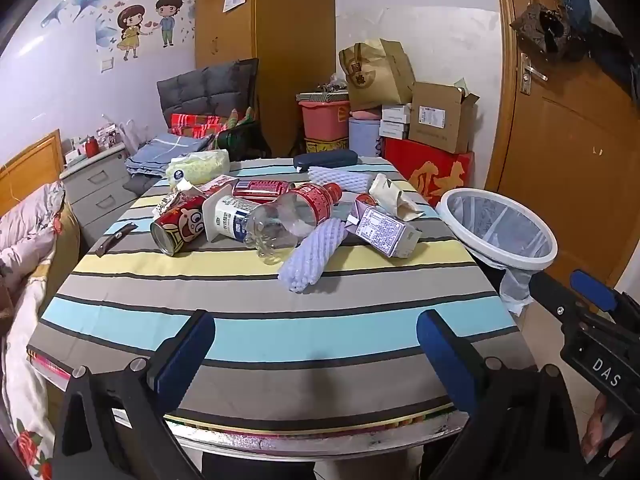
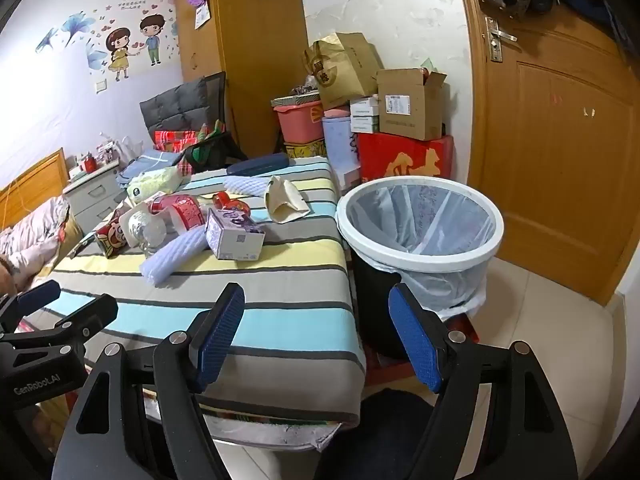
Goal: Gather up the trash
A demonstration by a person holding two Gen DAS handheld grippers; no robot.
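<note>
Both tongs — left gripper [image 1: 316,344] and right gripper [image 2: 316,336] — hang spread and empty over the striped table's [image 1: 280,344] near edge. The trash sits mid-table: foam sleeve [image 1: 312,256] nearest, clear bottle [image 1: 292,216] behind. The foam sleeve looks the best first pick — open cloth before it, lined bin [image 2: 420,228] just beside the table's right edge.

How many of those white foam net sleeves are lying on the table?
2. One foam sleeve lies near the front of the pile, beside the clear bottle. The other lies at the far end by the dark case. More may be hidden under the pile.
</note>
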